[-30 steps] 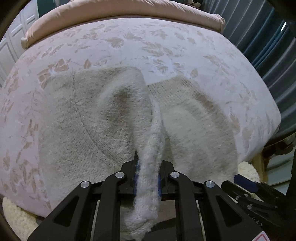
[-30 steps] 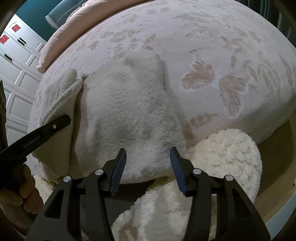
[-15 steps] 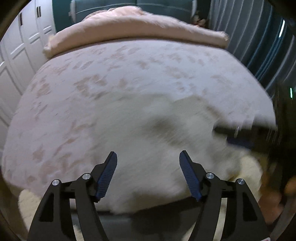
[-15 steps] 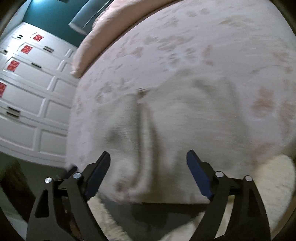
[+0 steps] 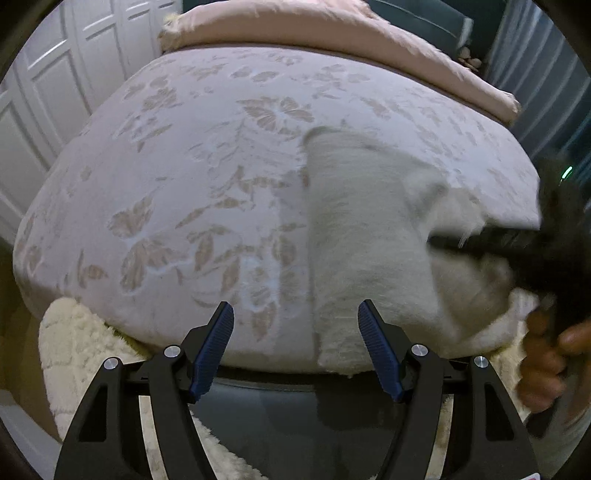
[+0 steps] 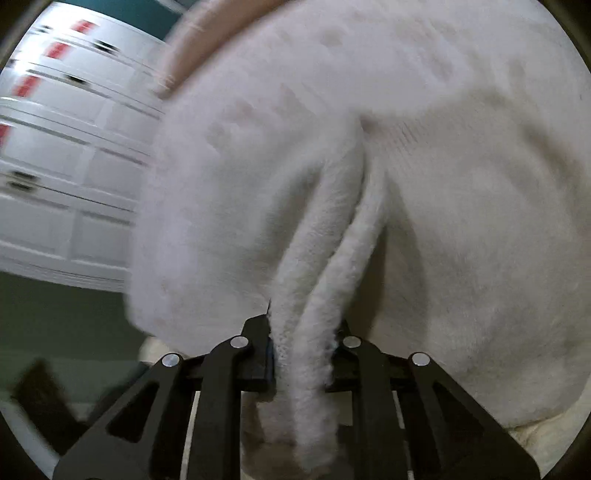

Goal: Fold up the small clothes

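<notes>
A fuzzy cream knitted garment (image 5: 362, 229) lies on the pink floral bed cover (image 5: 207, 192), to the right in the left wrist view. My left gripper (image 5: 297, 349) is open and empty at the bed's near edge, just left of the garment. My right gripper (image 6: 303, 354) is shut on a bunched double fold of the garment (image 6: 325, 266), which fills the right wrist view. In the left wrist view the right gripper (image 5: 491, 240) reaches in from the right, blurred, over the garment's right part.
A folded pink blanket (image 5: 332, 33) lies along the far end of the bed. White panelled wardrobe doors (image 5: 48, 103) stand to the left. A cream fluffy rug (image 5: 77, 354) lies below the bed's near edge. Dark curtains (image 5: 546, 96) hang at the right.
My left gripper let go of the garment fold, opened and moved left. My right gripper, open a second ago, has closed on a fold of the garment and is moving.
</notes>
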